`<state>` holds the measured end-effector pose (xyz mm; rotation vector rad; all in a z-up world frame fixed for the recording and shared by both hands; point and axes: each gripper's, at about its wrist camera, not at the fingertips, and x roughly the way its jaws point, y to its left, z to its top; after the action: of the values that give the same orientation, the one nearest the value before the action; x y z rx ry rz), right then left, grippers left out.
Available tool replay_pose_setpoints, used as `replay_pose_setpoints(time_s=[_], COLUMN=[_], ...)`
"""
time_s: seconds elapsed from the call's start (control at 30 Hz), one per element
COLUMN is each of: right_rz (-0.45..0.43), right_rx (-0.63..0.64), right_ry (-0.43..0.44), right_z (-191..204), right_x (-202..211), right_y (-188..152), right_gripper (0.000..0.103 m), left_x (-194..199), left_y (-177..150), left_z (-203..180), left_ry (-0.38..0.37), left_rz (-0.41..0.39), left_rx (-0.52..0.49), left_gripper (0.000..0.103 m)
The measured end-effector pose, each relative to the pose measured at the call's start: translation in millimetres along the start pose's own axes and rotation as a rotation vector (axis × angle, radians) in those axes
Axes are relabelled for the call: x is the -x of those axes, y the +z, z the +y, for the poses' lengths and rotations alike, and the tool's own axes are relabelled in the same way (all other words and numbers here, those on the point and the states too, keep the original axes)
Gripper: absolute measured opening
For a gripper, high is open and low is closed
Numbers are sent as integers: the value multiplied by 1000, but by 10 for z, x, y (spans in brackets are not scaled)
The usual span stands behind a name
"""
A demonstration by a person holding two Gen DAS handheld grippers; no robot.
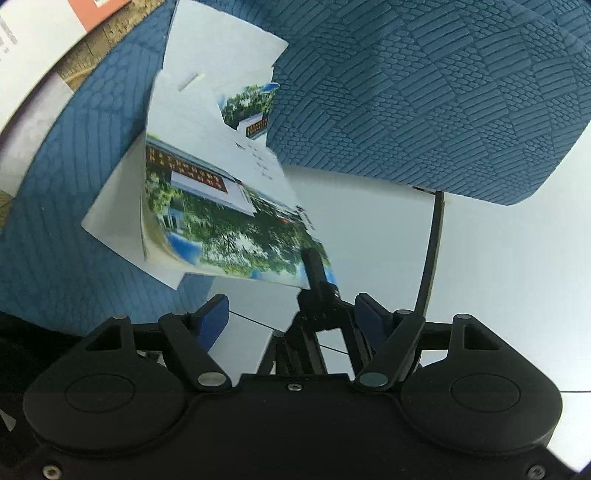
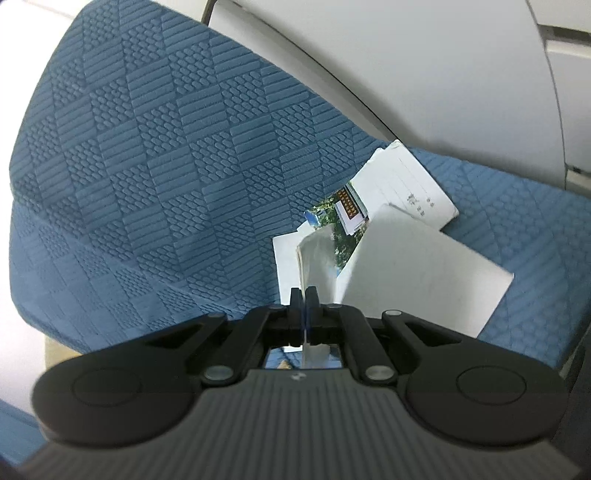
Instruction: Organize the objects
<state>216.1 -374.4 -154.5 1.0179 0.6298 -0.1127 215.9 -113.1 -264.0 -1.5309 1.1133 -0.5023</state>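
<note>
A glossy booklet (image 1: 221, 214) with a photo of trees and a building hangs lifted above a blue quilted sofa seat (image 1: 55, 240). More white papers (image 1: 218, 62) lie under and behind it. My right gripper (image 2: 304, 295) is shut on the booklet's edge (image 2: 317, 258); its black fingers also show in the left wrist view (image 1: 314, 273), pinching the booklet's lower corner. My left gripper (image 1: 291, 310) is open and empty, just below the booklet. The right wrist view shows a white sheet (image 2: 417, 273) and a lined card (image 2: 410, 184) on the seat.
A blue quilted cushion (image 1: 424, 92) stands to the right of the papers, also seen in the right wrist view (image 2: 166, 147). A white wall or panel (image 1: 369, 229) lies behind. A red and white book (image 1: 55, 18) sits at the upper left.
</note>
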Motion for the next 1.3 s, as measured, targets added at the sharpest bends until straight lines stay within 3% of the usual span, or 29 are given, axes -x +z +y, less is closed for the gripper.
replay_pose_setpoints(time_s=[0.17,0.23,0.33,0.37,0.5,0.83,1.0,1.3], right_rz=[-16,-14,-11,-8,1,6,7,106], right_rx=[-3,-11,-15,-13,14,56,61,55], right_ry=[6,8,4,8,5,36,96,249], right_z=[13,-10,-37,-38,-6,203,392,583], right_x=[131,175,238,257,323,486,592,647], right_y=[-72,-88,-121,-134,-205,-288,-294,-374], right_gripper=[4,4,4,4,4,5,5,5], left_x=[131,165,204,232,366,773,1003,1562], left_y=[29,59,95,98,83,50,38,77], left_z=[102,154,202,217,219,-166,-429,-738], left_ry=[16,27,51,61,80,56,24,1], left_rz=[-67,-88,-104,-112,-136,-180,-199,-254], left_rx=[34,51,44,39,17,-81,-133,-219], left_gripper=[65,56,36,25,12,8,8,7])
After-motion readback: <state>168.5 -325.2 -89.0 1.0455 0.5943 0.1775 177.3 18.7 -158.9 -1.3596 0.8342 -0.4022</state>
